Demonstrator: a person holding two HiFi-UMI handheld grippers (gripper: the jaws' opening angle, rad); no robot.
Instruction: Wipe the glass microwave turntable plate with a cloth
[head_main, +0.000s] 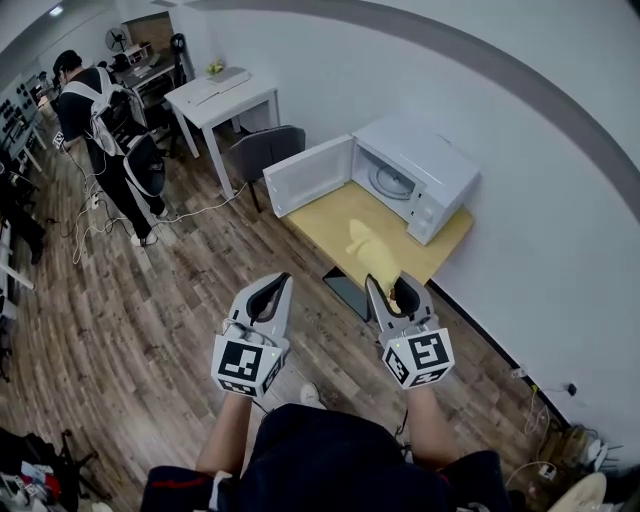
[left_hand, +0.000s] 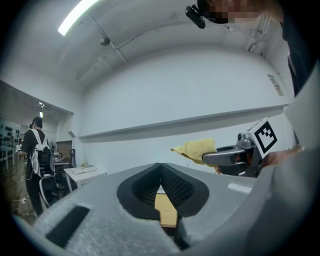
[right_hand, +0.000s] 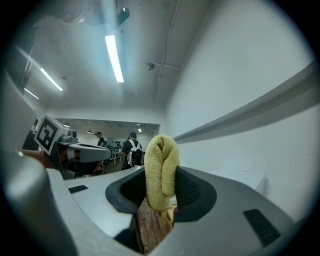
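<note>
The wooden table (head_main: 330, 225) is standing at twelve o'clock in the head view. The white microwave (head_main: 440, 170) is sitting on its far end, its door (head_main: 308, 176) hanging open toward nine o'clock and the glass turntable plate (head_main: 392, 181) lying inside the cavity. The right gripper (head_main: 392, 290) is pinching a folded yellow cloth (head_main: 365, 245). The left gripper (head_main: 268, 290), at its nine o'clock, is clenching on nothing.

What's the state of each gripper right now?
Left gripper: closed, nothing between its tongs.
Right gripper: closed on the yellow cloth.
</note>
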